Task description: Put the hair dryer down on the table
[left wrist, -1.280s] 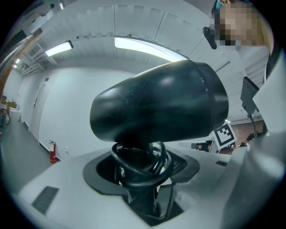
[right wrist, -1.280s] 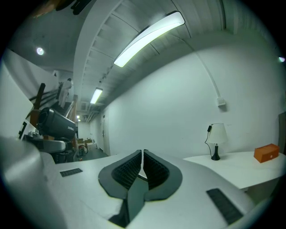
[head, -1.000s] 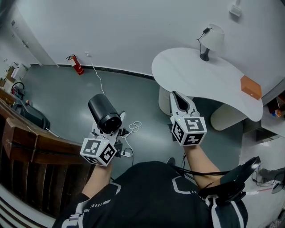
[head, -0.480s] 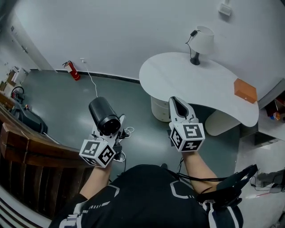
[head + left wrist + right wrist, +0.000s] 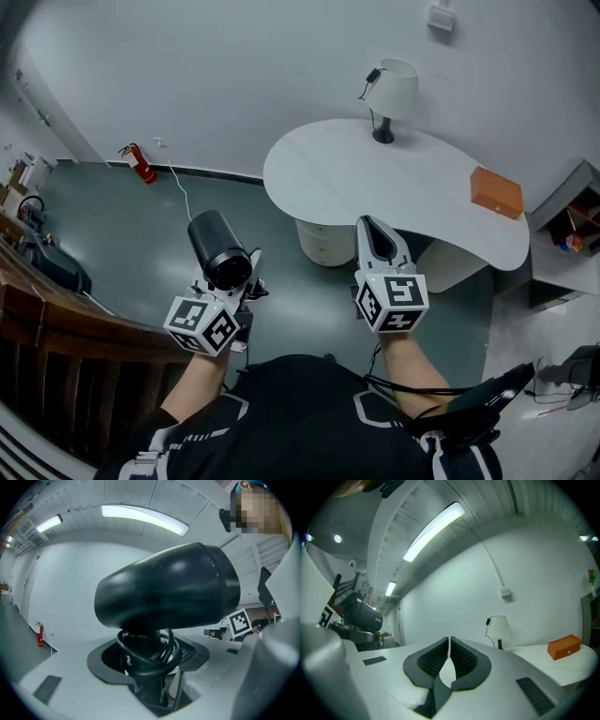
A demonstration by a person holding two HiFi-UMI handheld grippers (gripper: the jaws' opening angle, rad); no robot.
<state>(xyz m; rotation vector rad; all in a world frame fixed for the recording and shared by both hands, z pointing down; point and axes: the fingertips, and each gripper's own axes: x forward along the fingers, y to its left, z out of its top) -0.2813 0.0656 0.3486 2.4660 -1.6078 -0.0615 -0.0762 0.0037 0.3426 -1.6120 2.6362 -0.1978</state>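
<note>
A black hair dryer (image 5: 219, 249) stands upright in my left gripper (image 5: 236, 277), which is shut on its handle; its black cord is coiled round the handle (image 5: 149, 654) between the jaws. The dryer's barrel (image 5: 168, 592) fills the left gripper view. It hangs over the grey floor, left of the white curved table (image 5: 375, 183). My right gripper (image 5: 373, 223) is shut with nothing in it, its tips near the table's near edge. In the right gripper view the jaws (image 5: 449, 645) touch, and the dryer (image 5: 363, 614) shows far left.
On the table stand a white lamp (image 5: 391, 86) at the back and an orange box (image 5: 496, 192) at the right. A red fire extinguisher (image 5: 139, 163) leans by the wall. A wooden railing (image 5: 56, 328) runs along the left. Shelving (image 5: 567, 216) sits at the right.
The view has shifted: the table, lamp and orange box have slid left and closer to the middle. Both grippers keep their poses, the left still holding the dryer.
</note>
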